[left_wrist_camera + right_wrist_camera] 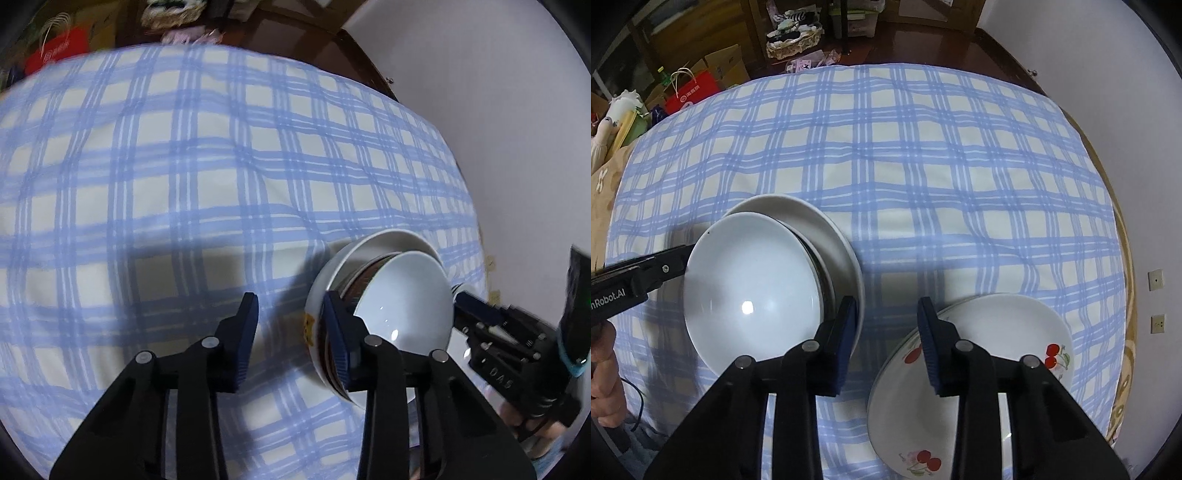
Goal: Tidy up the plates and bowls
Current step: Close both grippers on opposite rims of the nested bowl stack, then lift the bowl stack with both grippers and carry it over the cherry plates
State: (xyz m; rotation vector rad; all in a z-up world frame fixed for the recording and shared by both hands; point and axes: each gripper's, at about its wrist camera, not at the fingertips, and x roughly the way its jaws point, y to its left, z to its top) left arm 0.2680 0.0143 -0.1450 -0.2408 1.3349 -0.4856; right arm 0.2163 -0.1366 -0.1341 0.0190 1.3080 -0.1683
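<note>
Left gripper (290, 328) and right gripper (888, 334) both stand spread, pinching nothing; stacked bowls (753, 291) between them; cherry-printed plates (1004, 354) beside, on checked tablecloth (923, 166).

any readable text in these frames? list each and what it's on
"nRobot.AI": left gripper body, start cut off by the frame edge.
"DAS": right gripper body, blurred, uncertain.
Red paper bag: white logo and characters, too small to read.
Cherry plate: small script beside cherries, unreadable.

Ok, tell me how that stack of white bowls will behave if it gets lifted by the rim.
The stack of glossy white ceramic bowls probably weighs a lot for its size, being several nested pieces. The glazed surface shows a glare spot, so it is likely slippery. The top bowl sits off-centre, so it may shift or tip.
</note>
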